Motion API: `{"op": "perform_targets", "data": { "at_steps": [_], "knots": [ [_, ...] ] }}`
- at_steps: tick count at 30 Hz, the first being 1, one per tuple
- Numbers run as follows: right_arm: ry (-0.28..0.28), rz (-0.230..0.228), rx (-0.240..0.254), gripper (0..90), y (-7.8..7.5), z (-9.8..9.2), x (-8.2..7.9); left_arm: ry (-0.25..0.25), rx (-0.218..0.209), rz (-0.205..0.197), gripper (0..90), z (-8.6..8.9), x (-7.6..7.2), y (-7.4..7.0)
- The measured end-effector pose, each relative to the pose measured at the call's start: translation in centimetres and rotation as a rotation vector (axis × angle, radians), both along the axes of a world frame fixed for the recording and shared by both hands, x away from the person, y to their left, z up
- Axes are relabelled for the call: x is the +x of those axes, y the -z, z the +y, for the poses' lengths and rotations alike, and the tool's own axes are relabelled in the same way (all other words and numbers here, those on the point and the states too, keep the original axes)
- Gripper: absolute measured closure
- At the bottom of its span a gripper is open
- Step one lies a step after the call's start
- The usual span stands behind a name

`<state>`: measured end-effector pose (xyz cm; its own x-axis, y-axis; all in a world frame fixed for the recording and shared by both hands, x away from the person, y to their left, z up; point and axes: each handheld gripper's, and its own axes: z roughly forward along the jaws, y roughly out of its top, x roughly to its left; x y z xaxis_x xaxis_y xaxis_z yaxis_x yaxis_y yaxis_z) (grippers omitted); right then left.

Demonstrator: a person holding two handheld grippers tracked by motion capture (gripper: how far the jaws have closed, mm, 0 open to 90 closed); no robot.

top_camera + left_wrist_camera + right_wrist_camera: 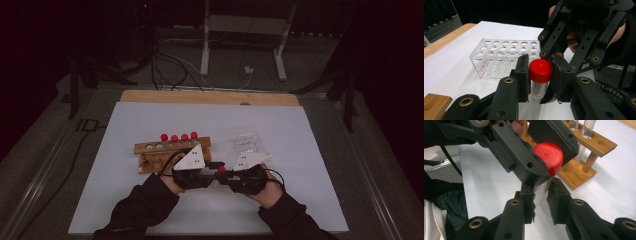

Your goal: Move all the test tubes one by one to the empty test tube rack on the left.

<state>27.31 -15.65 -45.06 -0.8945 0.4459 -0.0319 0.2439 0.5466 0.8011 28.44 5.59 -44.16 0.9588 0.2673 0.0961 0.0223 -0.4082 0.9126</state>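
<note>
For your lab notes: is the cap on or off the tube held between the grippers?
On: the red cap sits atop the tube, clamped by the left gripper.

left gripper (539,72) fingers clamp red cap (540,70); clear rack (499,56) behind

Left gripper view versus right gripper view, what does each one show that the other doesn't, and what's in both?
Left gripper view: a clear plastic rack with empty holes, behind the tube.

Right gripper view: a wooden rack holding tubes, plus the tube's marked body pinched by the right gripper.

Both: the red cap clamped by the left gripper, over the white sheet.
</note>
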Motion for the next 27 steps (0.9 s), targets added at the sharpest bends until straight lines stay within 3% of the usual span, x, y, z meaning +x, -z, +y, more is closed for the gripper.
{"op": "perform_targets", "data": {
  "at_steps": [10,14,20,27],
  "knots": [
    [0.005,-0.017,0.031,73.3,-0.2,-0.2,-0.1,0.004,-0.015,-0.002,71.7,0.4,0.2,-0.7],
    [0.028,-0.028,0.06,54.3,-0.4,-0.5,0.0,-0.015,-0.027,-0.02,71.8,1.1,0.3,-1.4],
    [0.068,-0.055,0.083,43.0,-0.8,-1.4,-0.1,-0.032,-0.037,-0.031,71.8,2.3,0.2,-2.3],
    [0.114,-0.064,0.102,13.7,-0.8,-1.7,-0.5,-0.057,-0.04,-0.04,71.8,3.7,0.3,-3.2]
  ]
}}
